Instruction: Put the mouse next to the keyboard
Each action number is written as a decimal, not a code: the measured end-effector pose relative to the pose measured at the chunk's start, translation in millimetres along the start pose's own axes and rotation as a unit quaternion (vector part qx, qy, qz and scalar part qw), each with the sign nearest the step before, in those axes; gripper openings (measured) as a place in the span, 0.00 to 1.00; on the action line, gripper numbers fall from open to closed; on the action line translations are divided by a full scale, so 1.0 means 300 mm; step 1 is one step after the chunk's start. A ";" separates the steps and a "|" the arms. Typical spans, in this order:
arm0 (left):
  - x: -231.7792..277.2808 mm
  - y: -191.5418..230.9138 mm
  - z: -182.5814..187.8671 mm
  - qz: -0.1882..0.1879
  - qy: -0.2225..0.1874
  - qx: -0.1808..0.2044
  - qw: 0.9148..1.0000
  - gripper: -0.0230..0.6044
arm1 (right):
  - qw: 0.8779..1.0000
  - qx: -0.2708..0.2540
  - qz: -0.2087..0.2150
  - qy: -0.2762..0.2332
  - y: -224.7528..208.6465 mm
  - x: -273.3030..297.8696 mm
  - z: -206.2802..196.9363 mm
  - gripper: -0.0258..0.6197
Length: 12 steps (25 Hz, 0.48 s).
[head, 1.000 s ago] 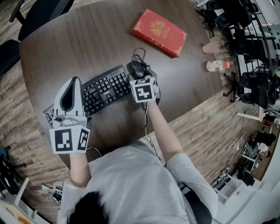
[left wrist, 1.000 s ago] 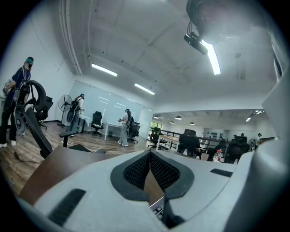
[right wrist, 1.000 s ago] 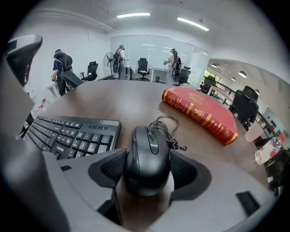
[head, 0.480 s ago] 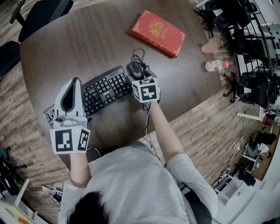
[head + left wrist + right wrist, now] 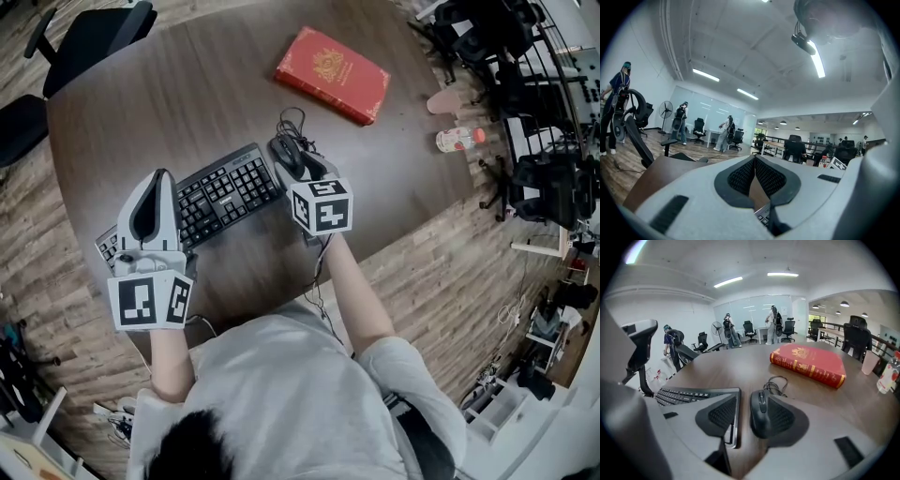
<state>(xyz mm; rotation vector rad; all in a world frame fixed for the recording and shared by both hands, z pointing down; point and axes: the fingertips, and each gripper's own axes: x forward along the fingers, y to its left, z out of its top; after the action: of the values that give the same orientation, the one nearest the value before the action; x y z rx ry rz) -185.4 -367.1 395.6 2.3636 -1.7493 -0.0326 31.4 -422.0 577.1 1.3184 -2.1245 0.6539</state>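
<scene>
The black keyboard (image 5: 225, 190) lies slantwise on the round brown table (image 5: 187, 84). The black wired mouse (image 5: 288, 152) rests on the table just off the keyboard's right end (image 5: 733, 420). My right gripper (image 5: 305, 172) hovers over the mouse's near end, and its jaws have just been closing a little. In the right gripper view the mouse (image 5: 761, 414) shows in the gap of that gripper (image 5: 746, 414), close to the right pad (image 5: 785, 418) and apart from the left one. My left gripper (image 5: 161, 175) is held over the keyboard's left part, shut on nothing (image 5: 754, 158).
A red book (image 5: 330, 73) lies at the table's far side. The mouse cable (image 5: 292, 120) is coiled behind the mouse. A pink cup (image 5: 442, 100) and a bottle (image 5: 457, 139) stand at the right edge. Office chairs (image 5: 84, 37) stand around.
My right gripper has drawn back from the mouse toward the person and risen, turning somewhat. The mouse stays beside the keyboard. My left gripper has not moved.
</scene>
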 end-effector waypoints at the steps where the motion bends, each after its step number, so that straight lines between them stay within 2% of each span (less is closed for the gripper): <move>1: -0.006 -0.006 0.005 0.000 -0.001 0.001 1.000 0.05 | 1.000 0.001 0.002 -0.009 0.008 -0.021 0.011 0.29; 2: -0.013 -0.012 0.011 0.000 -0.002 0.003 1.000 0.05 | 1.000 0.002 0.002 -0.019 0.013 -0.041 0.020 0.16; 3: -0.019 -0.018 0.016 0.000 -0.003 0.004 1.000 0.05 | 1.000 0.003 0.005 -0.028 0.020 -0.059 0.029 0.10; 8: -0.052 -0.044 0.041 0.000 -0.009 0.012 1.000 0.05 | 0.996 -0.004 0.038 -0.075 0.071 -0.131 0.060 0.07; 12: -0.084 -0.069 0.054 0.001 -0.013 0.018 1.000 0.05 | 0.993 -0.016 0.040 -0.114 0.089 -0.203 0.083 0.07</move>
<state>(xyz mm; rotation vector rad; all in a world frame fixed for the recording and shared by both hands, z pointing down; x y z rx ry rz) -175.4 -339.9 373.6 2.3978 -1.7780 -0.0320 24.5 -388.6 514.8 1.3522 -2.3705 0.5193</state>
